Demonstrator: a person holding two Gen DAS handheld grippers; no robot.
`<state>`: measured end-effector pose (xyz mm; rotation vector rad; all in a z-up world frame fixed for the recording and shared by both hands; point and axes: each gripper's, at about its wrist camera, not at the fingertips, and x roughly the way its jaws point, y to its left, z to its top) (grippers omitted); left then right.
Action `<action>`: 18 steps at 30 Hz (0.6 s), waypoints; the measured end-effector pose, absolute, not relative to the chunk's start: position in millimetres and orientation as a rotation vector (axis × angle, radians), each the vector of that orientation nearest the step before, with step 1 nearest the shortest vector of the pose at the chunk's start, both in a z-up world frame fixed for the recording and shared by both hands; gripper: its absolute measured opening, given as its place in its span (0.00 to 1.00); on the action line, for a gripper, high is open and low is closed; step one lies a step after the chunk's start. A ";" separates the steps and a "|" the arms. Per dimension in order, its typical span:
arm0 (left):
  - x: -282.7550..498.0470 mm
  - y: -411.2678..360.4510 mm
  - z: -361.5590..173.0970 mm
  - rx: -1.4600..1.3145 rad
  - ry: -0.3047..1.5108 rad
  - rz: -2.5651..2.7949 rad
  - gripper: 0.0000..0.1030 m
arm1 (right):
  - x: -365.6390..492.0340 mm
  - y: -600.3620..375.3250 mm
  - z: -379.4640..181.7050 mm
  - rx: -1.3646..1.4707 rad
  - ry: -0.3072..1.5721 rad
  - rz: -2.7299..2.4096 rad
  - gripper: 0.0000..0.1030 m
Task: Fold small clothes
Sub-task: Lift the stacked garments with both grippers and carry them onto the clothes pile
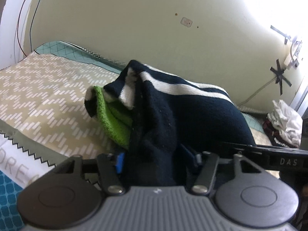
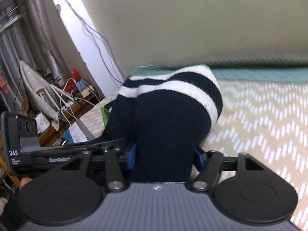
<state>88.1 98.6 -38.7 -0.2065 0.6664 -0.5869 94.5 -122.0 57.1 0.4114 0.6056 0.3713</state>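
A small navy garment [image 1: 192, 111] with white stripes and a bright green lining [image 1: 113, 123] rises bunched above the beige patterned bedcover [image 1: 48, 88]. My left gripper [image 1: 157, 159] is shut on its near dark fold, with the blue pads [image 1: 120, 162] pressed against the cloth on both sides. In the right wrist view the same garment [image 2: 169, 119] fills the centre, and my right gripper [image 2: 163, 157] is shut on its lower navy part. The two grippers sit close side by side. The fingertips are hidden by cloth.
A heap of white and dark clothes [image 1: 284, 123] lies at the bed's far right by the wall. A teal quilt edge [image 1: 63, 48] runs along the wall. Off the bed's left side are a leaning ironing board [image 2: 36, 88], cables and clutter [image 2: 77, 88].
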 end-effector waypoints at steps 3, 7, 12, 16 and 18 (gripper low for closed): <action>88.3 102.4 -34.0 -0.248 0.662 -0.596 0.40 | 95.1 -118.0 65.4 0.383 0.586 0.379 0.44; 86.7 88.3 -11.5 -0.256 0.650 -0.628 0.36 | 87.7 -124.9 84.4 0.365 0.542 0.399 0.39; 85.5 23.2 34.7 -0.216 0.601 -0.736 0.35 | 62.5 -179.2 117.8 0.387 0.462 0.345 0.39; 85.4 -81.2 84.1 -0.157 0.556 -0.889 0.35 | 27.2 -260.3 153.4 0.386 0.373 0.214 0.39; 84.8 -146.1 108.7 -0.131 0.523 -0.969 0.35 | 6.2 -310.2 172.8 0.381 0.324 0.131 0.38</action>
